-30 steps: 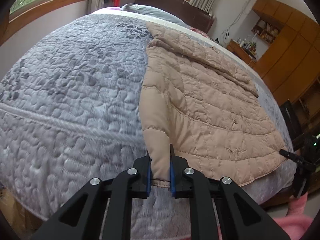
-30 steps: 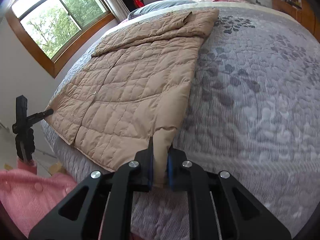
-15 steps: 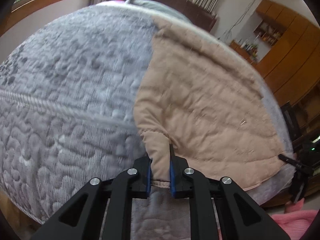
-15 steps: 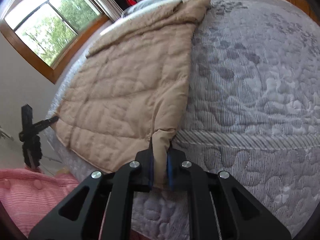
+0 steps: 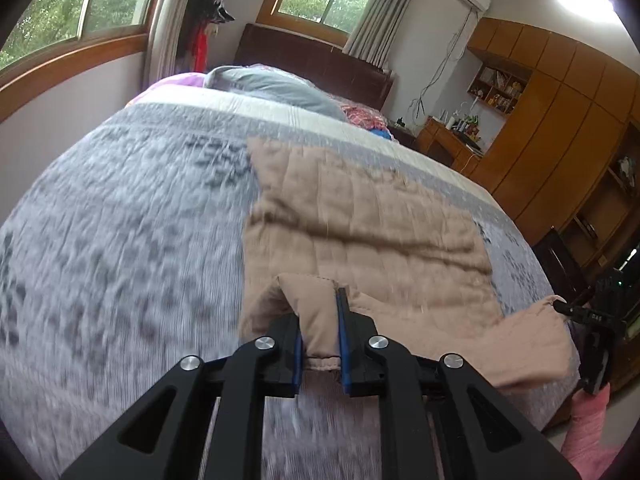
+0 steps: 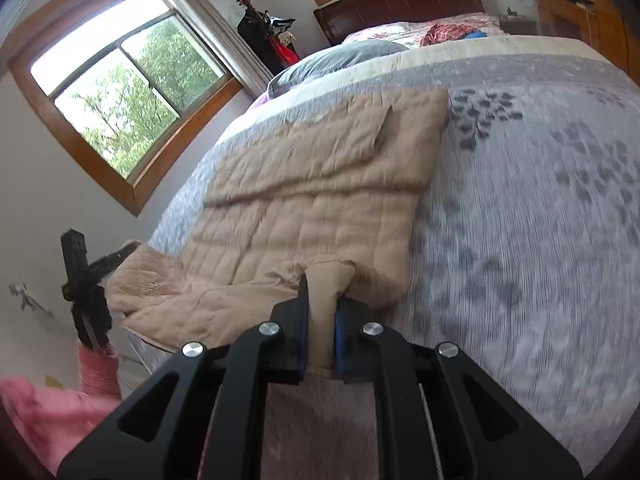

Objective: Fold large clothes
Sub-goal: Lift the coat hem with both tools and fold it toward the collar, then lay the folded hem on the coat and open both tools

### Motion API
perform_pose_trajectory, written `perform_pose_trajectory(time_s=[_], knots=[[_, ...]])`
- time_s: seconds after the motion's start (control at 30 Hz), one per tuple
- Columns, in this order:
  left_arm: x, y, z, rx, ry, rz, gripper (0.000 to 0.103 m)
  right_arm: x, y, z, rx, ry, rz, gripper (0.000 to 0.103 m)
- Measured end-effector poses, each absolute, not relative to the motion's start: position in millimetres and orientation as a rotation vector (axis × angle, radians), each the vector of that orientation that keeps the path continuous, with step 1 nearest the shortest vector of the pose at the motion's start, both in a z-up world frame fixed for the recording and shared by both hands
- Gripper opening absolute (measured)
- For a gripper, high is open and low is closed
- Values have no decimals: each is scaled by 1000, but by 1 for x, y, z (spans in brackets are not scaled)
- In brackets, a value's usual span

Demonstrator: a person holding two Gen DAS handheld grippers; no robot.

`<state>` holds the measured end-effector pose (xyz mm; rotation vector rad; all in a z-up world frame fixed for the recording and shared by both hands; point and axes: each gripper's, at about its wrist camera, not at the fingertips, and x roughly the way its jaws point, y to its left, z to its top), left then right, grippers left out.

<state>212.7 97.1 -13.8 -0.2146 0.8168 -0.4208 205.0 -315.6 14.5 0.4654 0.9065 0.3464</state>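
Note:
A tan quilted coat lies on the grey patterned bedspread; it also shows in the right wrist view. My left gripper is shut on one hem corner of the coat, lifted off the bed. My right gripper is shut on the other hem corner, also lifted. The hem between the two grippers sags and curls over the coat's lower part. Each view shows the other gripper at its edge, the right gripper and the left gripper, pinching the coat.
Pillows and a dark headboard are at the far end of the bed. Wooden cabinets stand to the right, windows to the left. A pink sleeve shows low in the right wrist view.
Both grippers have risen and moved toward the headboard with the hem corners. The coat's lower edge has come off the bed and now folds over the upper part.

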Motion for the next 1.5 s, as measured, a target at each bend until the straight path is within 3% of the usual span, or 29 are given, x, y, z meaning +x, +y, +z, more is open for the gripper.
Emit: perform_pose_trajectory(time_s=[0.37,0.63,0.97,1.23,1.43,1.47,1.5], knots=[[372,72,5,-256,813,-393,14,343,-353,33,593,933,301,9],[474,43,-22,-260,880,-349,14,427,-377,5,657,1010,222,9],[554,27,-78,-304,993,-308,14,487,-398,-47,743,1088,176,9],[575,29,-108,-350,1050,-302,19,501,-405,-79,803,1115,186,11],[566,55,-97,-524,1056,-374,32,478,-412,-65,867,1057,245,28],[562,60,-94,-547,1048,-383,34,475,-414,-63,874,1048,251,35],[558,63,-91,-555,1040,-387,37,469,-414,-59,869,1036,248,48]])
